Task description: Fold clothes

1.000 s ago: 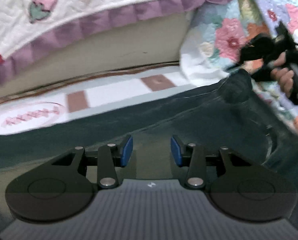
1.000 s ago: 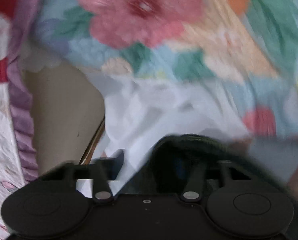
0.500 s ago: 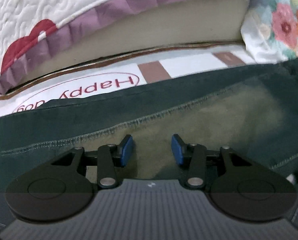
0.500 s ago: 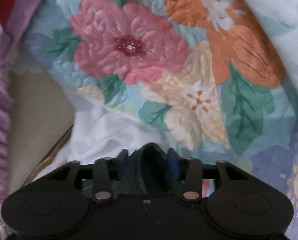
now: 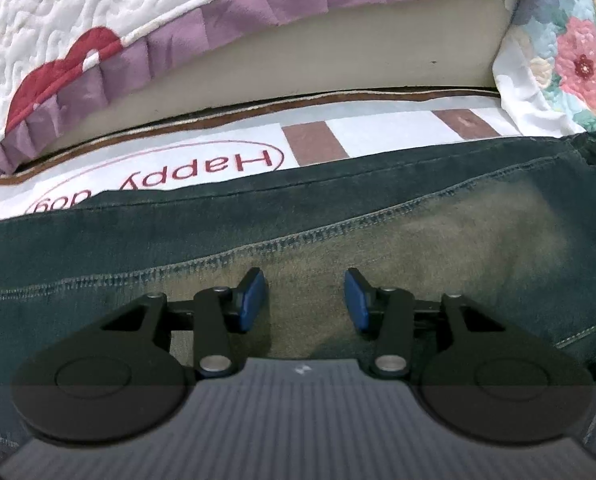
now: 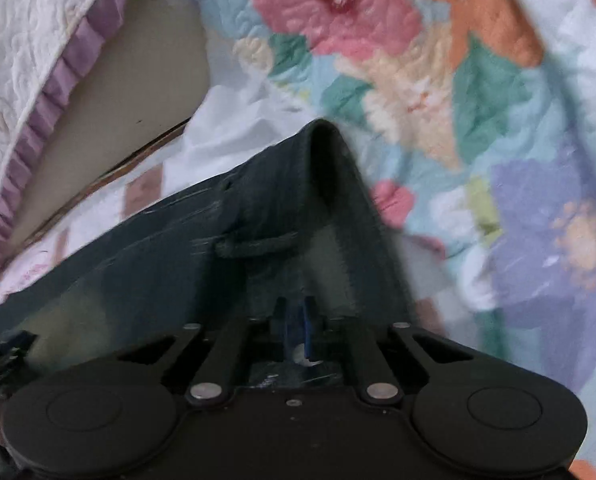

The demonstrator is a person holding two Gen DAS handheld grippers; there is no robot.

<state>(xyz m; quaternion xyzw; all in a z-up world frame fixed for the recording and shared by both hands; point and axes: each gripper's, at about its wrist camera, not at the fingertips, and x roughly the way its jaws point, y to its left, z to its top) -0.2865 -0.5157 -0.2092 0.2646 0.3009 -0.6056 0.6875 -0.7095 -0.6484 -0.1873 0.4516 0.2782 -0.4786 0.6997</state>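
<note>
Dark denim jeans [image 5: 418, 232] lie spread across the bed, with a faded patch and stitched seams under my left gripper [image 5: 306, 296]. That gripper hovers just over the cloth, open, with nothing between its blue pads. The waistband [image 5: 590, 148] is at the right edge of the left wrist view. In the right wrist view the jeans [image 6: 257, 208] rise to a peaked corner, a belt loop [image 6: 253, 246] lying across them. My right gripper [image 6: 296, 316] sits just behind that corner. Its jaws are closing and the pads are almost together. I make out no fold between them.
A white quilt with a purple ruffle [image 5: 217, 24] overhangs a beige mattress side [image 5: 338, 64] beyond the jeans. A flowered quilt [image 6: 418, 60] is bunched at the right, also in the left wrist view [image 5: 578, 60]. The jeans rest on a printed sheet [image 5: 201, 168].
The left gripper slid sideways along the jeans, so the other hand and gripper left its view. The right gripper opened around the denim fold, drew back from it, and its jaws narrowed.
</note>
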